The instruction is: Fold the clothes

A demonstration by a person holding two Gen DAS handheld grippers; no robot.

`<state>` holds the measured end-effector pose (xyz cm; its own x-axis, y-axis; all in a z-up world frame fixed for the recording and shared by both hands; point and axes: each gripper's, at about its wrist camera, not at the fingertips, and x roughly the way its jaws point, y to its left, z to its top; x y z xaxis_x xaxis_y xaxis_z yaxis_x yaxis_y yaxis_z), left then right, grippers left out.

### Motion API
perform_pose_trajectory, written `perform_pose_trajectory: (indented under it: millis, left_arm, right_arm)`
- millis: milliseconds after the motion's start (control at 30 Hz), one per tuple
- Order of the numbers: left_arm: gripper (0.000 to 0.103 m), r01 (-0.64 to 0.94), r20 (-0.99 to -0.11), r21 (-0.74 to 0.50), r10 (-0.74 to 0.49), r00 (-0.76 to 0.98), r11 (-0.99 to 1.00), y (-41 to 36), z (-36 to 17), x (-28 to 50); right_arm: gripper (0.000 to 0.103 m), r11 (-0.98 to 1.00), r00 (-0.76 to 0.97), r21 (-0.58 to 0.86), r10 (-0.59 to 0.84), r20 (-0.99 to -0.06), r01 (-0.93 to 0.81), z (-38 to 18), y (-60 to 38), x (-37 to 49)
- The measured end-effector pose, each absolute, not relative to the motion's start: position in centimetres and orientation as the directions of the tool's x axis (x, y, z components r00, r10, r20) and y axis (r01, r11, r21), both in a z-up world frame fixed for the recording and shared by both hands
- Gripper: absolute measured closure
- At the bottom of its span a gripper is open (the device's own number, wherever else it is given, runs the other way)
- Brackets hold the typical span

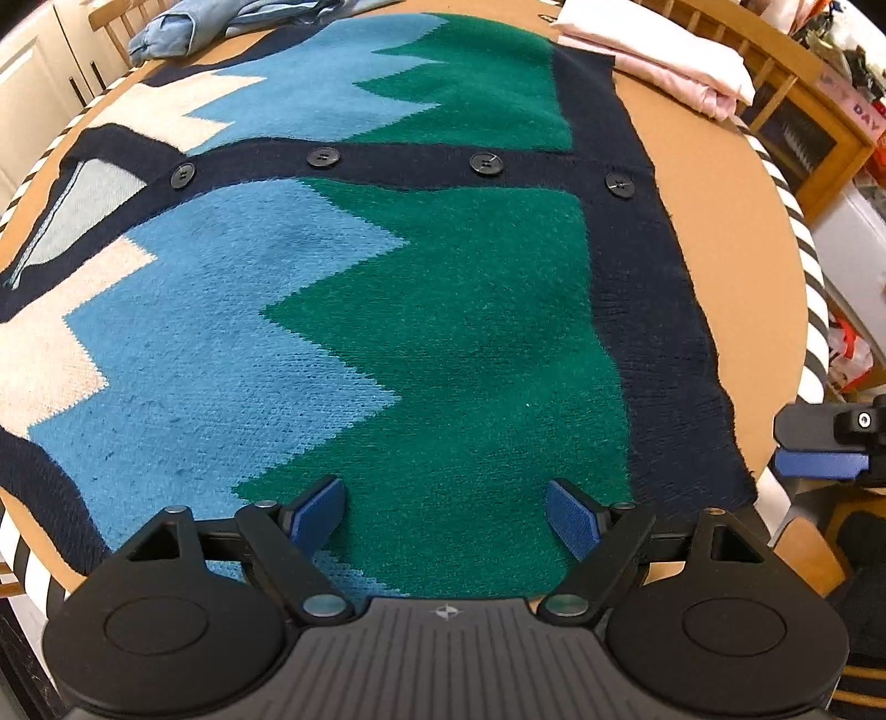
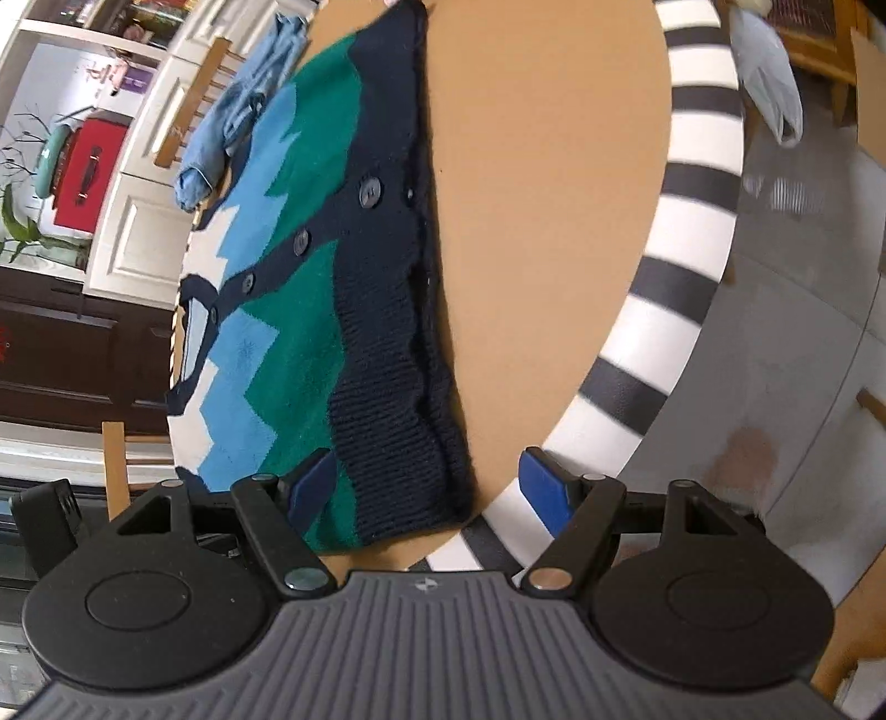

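Observation:
A knitted cardigan (image 1: 421,310) in green, blue, cream and navy lies flat and buttoned on a round brown table (image 1: 736,266). My left gripper (image 1: 446,518) is open just above its near side, over the green panel, holding nothing. My right gripper (image 2: 429,487) is open at the table's near edge, with the navy hem corner (image 2: 410,454) between its spread fingers; I cannot tell if it touches. The right gripper also shows at the right edge of the left wrist view (image 1: 830,443). The cardigan also shows in the right wrist view (image 2: 310,310).
A light blue denim garment (image 1: 221,25) lies at the table's far left. Folded pink and white clothes (image 1: 670,58) sit at the far right. The table has a black-and-white striped rim (image 2: 686,232). Wooden chairs (image 1: 786,83) stand around it.

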<state>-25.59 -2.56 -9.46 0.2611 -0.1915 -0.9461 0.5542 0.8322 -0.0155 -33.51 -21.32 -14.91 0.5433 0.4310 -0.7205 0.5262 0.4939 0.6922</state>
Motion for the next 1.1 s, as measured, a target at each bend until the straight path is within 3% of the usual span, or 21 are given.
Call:
perform_pose_trajectory:
  millis: [167,400,433,567,600,633,700,833,1100]
  left_arm:
    - [0.013,0.573,-0.946,-0.006,-0.190,0.263,0.819,-3.0,-9.9,-25.7]
    - [0.009,0.580,-0.948,-0.017,-0.197,0.248,0.814,-3.0,-10.1,-25.6]
    - [0.009,0.582,-0.949,-0.019,-0.198,0.246,0.813,-3.0,-10.1,-25.5]
    - [0.009,0.591,-0.948,-0.026,-0.207,0.240,0.806,-2.8,-10.1,-25.5]
    - [0.009,0.594,-0.948,-0.027,-0.209,0.239,0.804,-2.8,-10.0,-25.5]
    - [0.009,0.598,-0.948,-0.027,-0.210,0.239,0.801,-2.7,-10.0,-25.6]
    - [0.009,0.603,-0.948,-0.026,-0.212,0.238,0.797,-2.7,-10.0,-25.6]
    - [0.009,0.611,-0.948,-0.028,-0.215,0.234,0.791,-2.6,-10.0,-25.6]
    - [0.009,0.613,-0.947,-0.046,-0.231,0.225,0.789,-2.5,-10.3,-25.6]
  right_arm:
    - [0.032,0.450,0.511,0.676,0.444,-0.736,0.583,-15.1,-20.1,-33.7]
    - [0.034,0.274,0.604,0.728,0.418,-0.679,0.629,-16.2,-18.2,-34.4]
    - [0.040,0.277,0.613,0.723,0.391,-0.686,0.632,-16.1,-17.9,-34.4]
    - [0.046,0.280,0.652,0.715,0.294,-0.699,0.641,-15.9,-17.1,-34.5]
    - [0.050,0.286,0.653,0.709,0.275,-0.705,0.645,-15.9,-16.9,-34.4]
    - [0.061,0.292,0.655,0.703,0.257,-0.711,0.648,-15.9,-16.7,-34.2]
    - [0.081,0.379,0.622,0.650,0.212,-0.754,0.659,-15.5,-16.2,-33.4]
    - [0.087,0.510,0.591,0.579,0.160,-0.791,0.637,-14.8,-15.2,-32.2]
    - [0.090,0.734,0.513,0.380,0.050,-0.857,0.563,-13.2,-13.1,-30.4]
